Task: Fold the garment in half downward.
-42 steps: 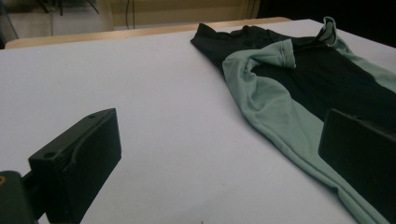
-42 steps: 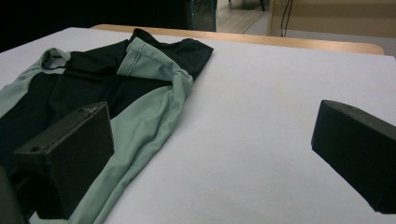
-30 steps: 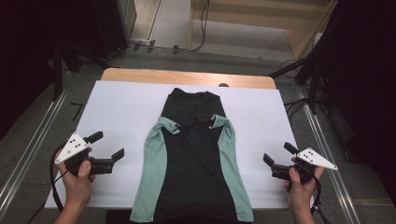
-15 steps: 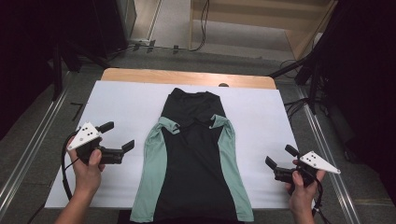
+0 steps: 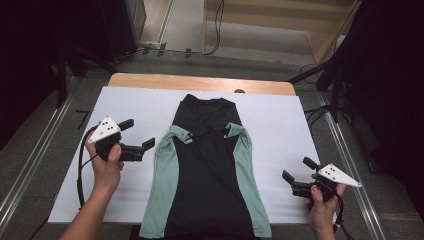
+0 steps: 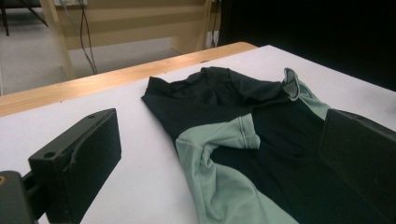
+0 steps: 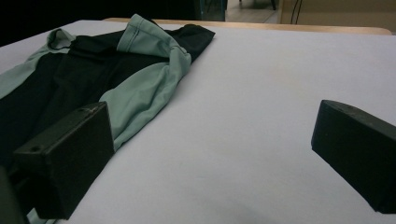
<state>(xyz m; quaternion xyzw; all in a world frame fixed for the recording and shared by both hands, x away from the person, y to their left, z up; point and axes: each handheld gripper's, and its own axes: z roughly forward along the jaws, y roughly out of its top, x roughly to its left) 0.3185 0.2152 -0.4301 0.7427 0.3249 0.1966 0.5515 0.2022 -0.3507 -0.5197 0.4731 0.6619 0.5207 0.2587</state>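
In the high view, the left gripper (image 5: pixel 136 134) is hovering with its jaws standing wide apart, holding nothing, just beside the black and mint-green shirt (image 5: pixel 207 170) lying flat along the middle of the white table cover (image 5: pixel 280 125). The right gripper (image 5: pixel 296 170) is hanging near the shirt's other side, jaws likewise apart and empty. The hem is running off the bottom edge.

In the left gripper view, the spread jaws are framing the shirt's (image 6: pixel 233 140) folded green sleeve.

In the right gripper view, the open jaws are touching nothing; the shirt (image 7: pixel 116 79) is lying beyond the left jaw, partly hidden.

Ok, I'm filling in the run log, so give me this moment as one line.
left hand-held gripper: open, beside shirt sleeve | right hand-held gripper: open, apart from shirt | shirt: flat on table
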